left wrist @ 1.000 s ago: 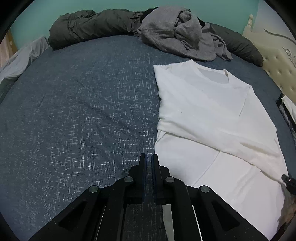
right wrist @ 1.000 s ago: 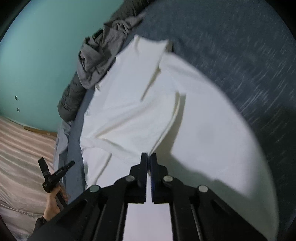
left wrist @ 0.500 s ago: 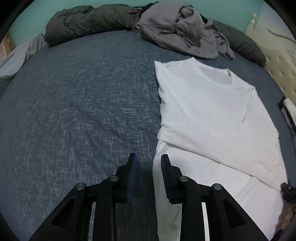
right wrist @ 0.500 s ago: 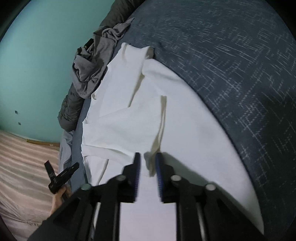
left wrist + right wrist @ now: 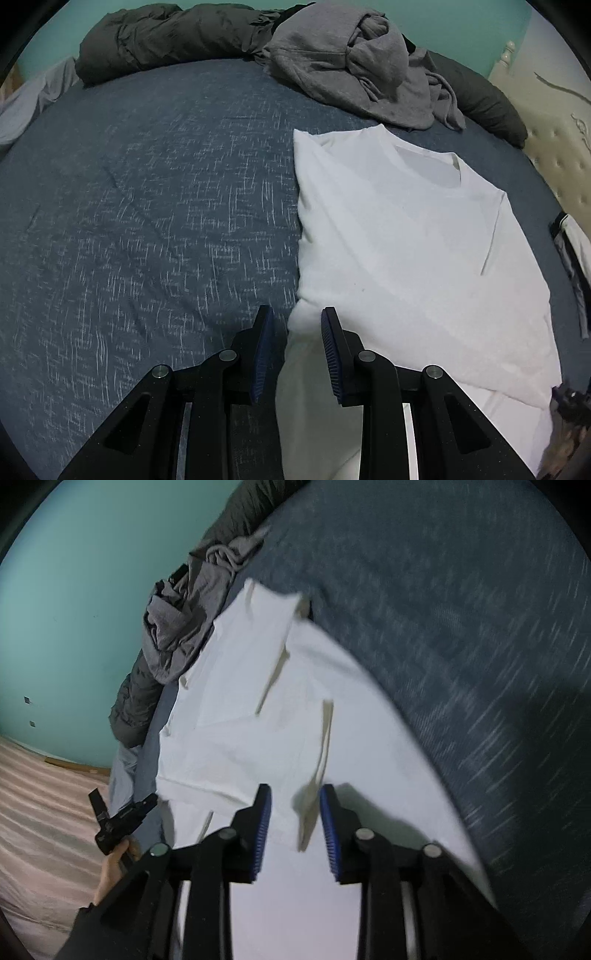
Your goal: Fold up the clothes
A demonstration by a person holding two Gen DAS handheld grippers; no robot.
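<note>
Both tongs, left (image 5: 293,332) and right (image 5: 293,810), have sprung apart off the white tee (image 5: 406,258), so smooth that sleeve fold flat before regripping the hem.

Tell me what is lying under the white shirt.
The white shirt lies flat on the dark blue bedspread, with one side already folded over onto itself. Whether anything else lies beneath cannot be seen; the cloth covers it. The grey hoodie sits beyond its collar.

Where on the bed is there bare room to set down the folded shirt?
The wide blue bedspread is bare, bordered by the white shirt and the dark bundle at the far edge. The far corner is crowded with the grey hoodie.
</note>
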